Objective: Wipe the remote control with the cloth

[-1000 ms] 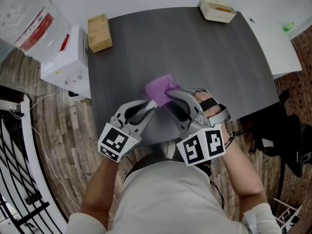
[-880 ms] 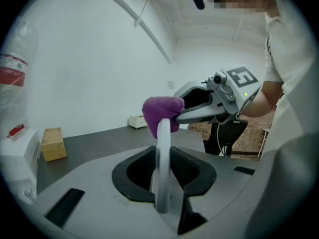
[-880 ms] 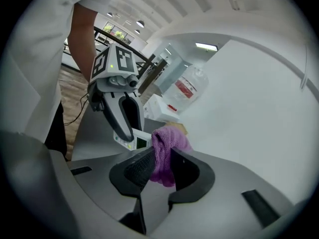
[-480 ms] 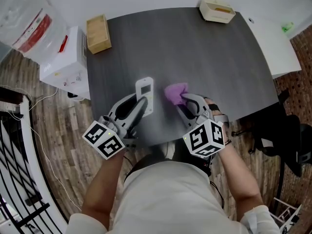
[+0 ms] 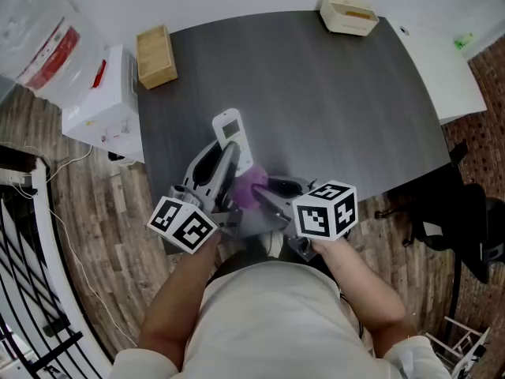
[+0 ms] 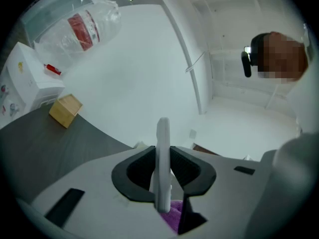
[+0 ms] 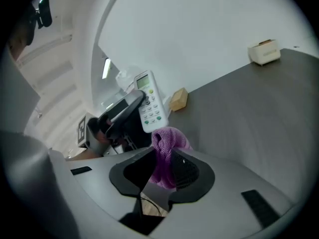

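My left gripper (image 5: 228,162) is shut on a white remote control (image 5: 231,135), which sticks out past the jaws over the dark table (image 5: 339,109). In the left gripper view the remote (image 6: 162,158) stands edge-on, pinched between the two pads. A bunched purple cloth (image 5: 252,185) is clamped in my right gripper (image 5: 266,190), just below and right of the remote's held end. The right gripper view has the cloth (image 7: 167,152) rising from its jaws, close under the remote's (image 7: 150,107) button face. A bit of the cloth (image 6: 173,218) peeks in below the left jaws.
A wooden box (image 5: 155,56) sits at the table's far left corner and a cream tray (image 5: 349,16) at the far edge. A white water dispenser (image 5: 99,101) stands left of the table. A black chair (image 5: 461,212) is at the right.
The cloth left the remote and both grippers rolled. The left gripper carried the remote up and away, while the right one sank toward the table's near edge, under the remote's held end.
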Demonstrator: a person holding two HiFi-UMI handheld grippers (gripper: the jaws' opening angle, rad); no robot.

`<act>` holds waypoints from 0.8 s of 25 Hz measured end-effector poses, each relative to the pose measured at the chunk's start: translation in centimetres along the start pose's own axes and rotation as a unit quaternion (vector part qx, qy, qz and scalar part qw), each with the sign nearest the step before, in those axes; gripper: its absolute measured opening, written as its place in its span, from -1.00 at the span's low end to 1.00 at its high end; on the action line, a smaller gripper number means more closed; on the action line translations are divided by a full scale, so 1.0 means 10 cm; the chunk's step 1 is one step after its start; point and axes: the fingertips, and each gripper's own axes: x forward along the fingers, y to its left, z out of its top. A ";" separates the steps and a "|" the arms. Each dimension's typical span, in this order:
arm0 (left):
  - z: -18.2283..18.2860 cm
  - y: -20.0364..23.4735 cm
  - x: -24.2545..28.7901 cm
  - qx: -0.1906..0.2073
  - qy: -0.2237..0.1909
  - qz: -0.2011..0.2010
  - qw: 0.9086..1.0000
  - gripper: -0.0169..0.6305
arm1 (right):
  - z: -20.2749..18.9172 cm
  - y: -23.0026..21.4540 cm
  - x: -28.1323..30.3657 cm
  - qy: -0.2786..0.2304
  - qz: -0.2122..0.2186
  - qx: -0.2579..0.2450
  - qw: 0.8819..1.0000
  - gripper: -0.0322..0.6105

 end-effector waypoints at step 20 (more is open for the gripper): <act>-1.54 0.87 -0.46 0.025 0.305 0.128 0.943 -0.67 | -0.63 -0.57 0.11 0.075 -0.082 -0.076 0.991 -0.58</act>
